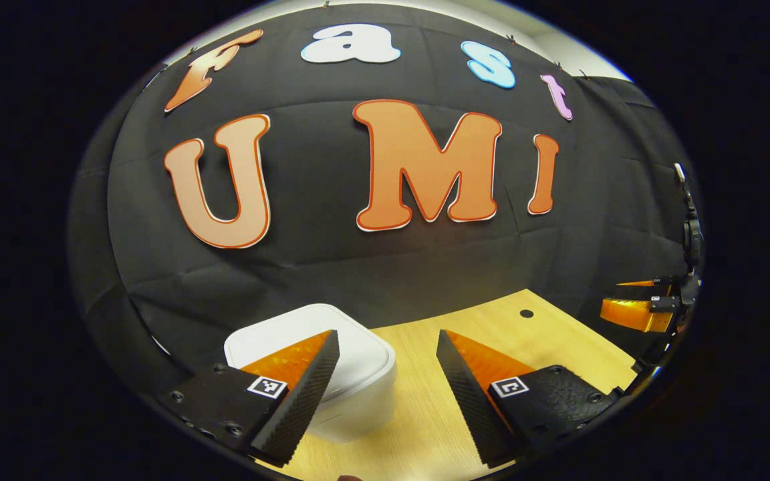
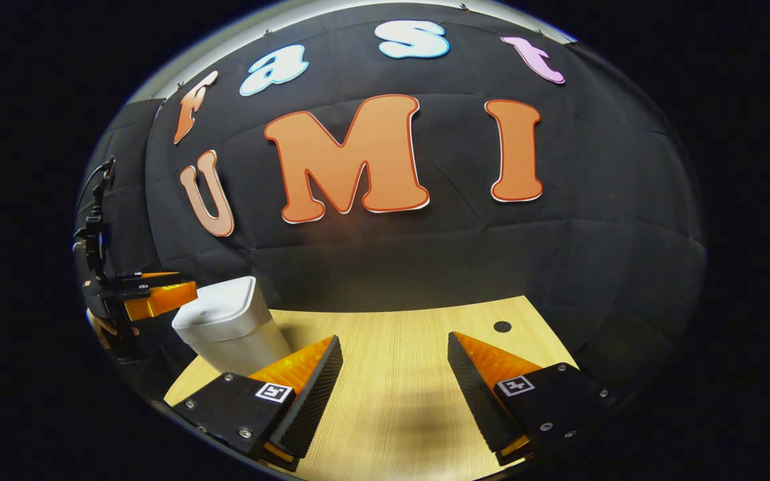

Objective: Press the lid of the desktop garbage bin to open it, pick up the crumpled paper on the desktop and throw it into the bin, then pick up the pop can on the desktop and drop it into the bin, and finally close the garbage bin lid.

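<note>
White bin (image 1: 318, 361) at my left gripper's (image 1: 388, 384) eleven o'clock, lid down; both grippers spread, empty. Pressing off-centre could tip or shove it.

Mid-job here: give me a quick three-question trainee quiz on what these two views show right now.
1. True or false: the garbage bin has its lid closed.
2. The left tool is: A open with nothing between its fingers, B shut on the bin, C shut on a can.
3. Fill in: the bin stands on the wooden ___.

Key: 1 true. 2 A. 3 table. The right tool is likewise open.
</note>
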{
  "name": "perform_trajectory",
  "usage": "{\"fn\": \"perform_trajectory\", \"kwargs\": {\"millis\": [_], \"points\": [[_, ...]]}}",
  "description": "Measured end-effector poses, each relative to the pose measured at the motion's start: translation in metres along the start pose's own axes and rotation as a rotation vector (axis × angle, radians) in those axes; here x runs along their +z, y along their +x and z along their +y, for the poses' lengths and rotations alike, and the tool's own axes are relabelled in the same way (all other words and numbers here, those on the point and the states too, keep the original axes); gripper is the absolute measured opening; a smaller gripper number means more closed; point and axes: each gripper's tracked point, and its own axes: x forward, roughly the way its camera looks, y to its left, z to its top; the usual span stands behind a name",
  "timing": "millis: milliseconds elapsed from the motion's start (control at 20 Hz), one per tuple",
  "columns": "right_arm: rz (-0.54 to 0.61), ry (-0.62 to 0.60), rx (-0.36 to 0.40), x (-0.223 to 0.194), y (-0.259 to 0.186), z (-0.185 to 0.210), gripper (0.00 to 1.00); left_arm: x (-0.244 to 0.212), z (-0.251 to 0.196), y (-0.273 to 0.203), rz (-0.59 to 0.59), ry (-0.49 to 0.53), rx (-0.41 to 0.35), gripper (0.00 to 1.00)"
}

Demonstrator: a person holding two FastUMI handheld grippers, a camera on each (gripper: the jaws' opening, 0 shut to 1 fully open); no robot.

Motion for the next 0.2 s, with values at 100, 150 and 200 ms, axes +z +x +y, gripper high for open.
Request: {"fn": "perform_trajectory", "kwargs": {"millis": [100,150,200], "points": [[-0.010,0.003,-0.003,-0.003,-0.001,0.001,0.95,0.001,-0.011,-0.007,-0.025,0.005,-0.007,0.95],[-0.017,0.004,-0.004,-0.004,-0.002,0.003,0.95,0.001,-0.016,-0.010,-0.036,0.007,-0.008,0.95],[-0.025,0.005,-0.004,-0.004,-0.003,0.004,0.95,0.000,-0.021,-0.014,-0.051,0.009,-0.010,0.95]]}}
